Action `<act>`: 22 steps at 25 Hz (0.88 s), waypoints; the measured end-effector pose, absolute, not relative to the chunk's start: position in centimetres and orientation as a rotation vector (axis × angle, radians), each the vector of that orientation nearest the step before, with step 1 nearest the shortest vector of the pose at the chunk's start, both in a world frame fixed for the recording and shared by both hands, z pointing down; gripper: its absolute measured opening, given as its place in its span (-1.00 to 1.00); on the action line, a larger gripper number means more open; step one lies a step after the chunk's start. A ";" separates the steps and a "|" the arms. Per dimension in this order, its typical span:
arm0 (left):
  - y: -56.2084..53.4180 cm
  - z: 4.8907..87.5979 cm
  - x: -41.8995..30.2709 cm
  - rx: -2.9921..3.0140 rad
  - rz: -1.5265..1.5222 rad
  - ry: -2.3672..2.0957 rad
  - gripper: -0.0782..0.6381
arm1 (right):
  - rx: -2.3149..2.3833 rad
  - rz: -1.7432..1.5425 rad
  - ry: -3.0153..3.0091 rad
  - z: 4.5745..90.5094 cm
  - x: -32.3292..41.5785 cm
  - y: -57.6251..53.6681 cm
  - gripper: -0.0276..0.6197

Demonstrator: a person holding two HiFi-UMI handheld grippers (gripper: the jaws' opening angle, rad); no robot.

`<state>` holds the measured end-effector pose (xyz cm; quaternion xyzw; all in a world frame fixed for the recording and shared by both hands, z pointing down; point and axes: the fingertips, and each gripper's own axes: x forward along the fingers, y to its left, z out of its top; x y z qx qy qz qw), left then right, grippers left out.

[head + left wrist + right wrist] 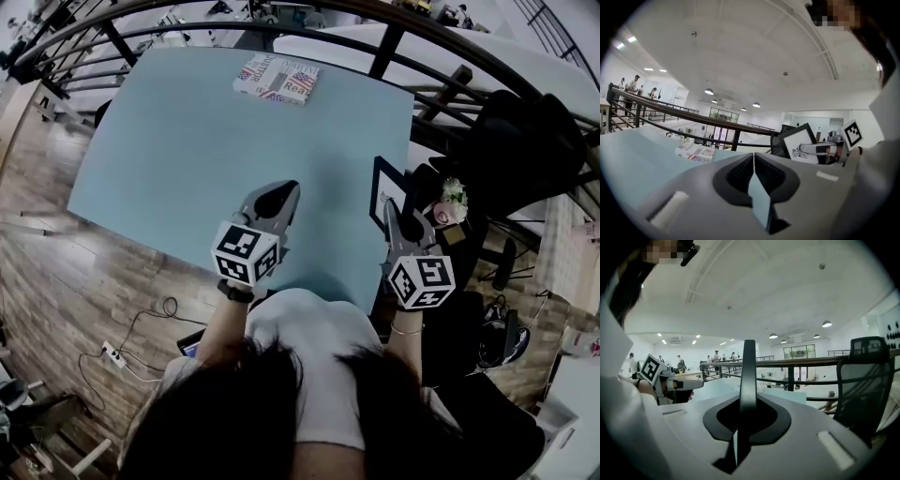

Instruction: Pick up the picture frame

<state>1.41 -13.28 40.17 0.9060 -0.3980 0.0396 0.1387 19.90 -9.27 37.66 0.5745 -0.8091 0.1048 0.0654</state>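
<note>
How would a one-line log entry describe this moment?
right gripper: shut on picture frame | picture frame: upright by table's right edge | left gripper: shut, empty | flag-print box: table's far end

The table (pixel 187 141) is pale blue. The packet (pixel 277 78) at its far edge bears red, white and blue flag patterns. The picture frame (pixel 384 183) is black around a white sheet with a black line drawing. The left claw (pixel 274 199) and right claw (pixel 394 214) are grey, their cubes (pixel 246 253) marked black-and-white.
</note>
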 end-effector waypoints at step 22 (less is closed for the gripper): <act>-12.6 41.3 2.1 2.729 0.301 -1.213 -0.62 | 1.767 0.157 -2.326 39.7 20.0 -8.4 -0.87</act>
